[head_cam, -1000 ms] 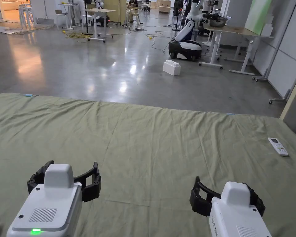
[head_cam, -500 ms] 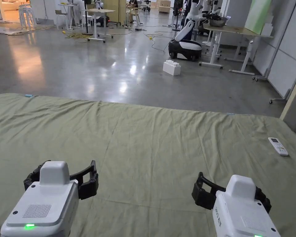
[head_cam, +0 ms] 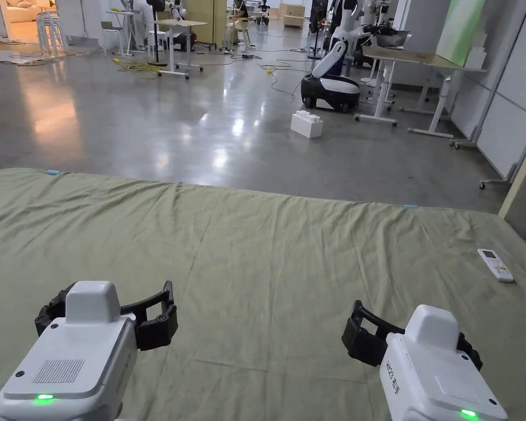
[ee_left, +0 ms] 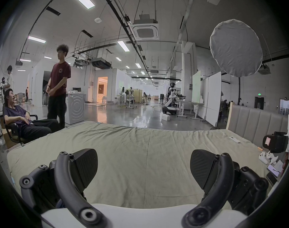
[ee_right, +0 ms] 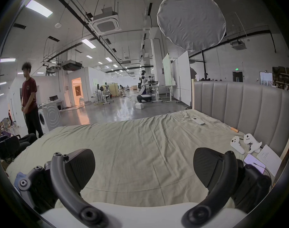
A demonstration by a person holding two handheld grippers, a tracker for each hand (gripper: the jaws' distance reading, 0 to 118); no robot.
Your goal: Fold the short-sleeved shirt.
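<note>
Shirt isn't seen on bed; w/ both tools, left & right, held apart, sheet could be grabbed instead.

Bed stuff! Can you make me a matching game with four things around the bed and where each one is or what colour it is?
Things:
1. bed sheet
2. remote control
3. white block
4. game controllers

Descriptions:
A. out on the shiny floor beyond the bed
B. olive green and wrinkled
C. a pair beside the padded headboard
D. alone on the sheet, near the bed's far right edge

Pairs: 1-B, 2-D, 3-A, 4-C
</note>
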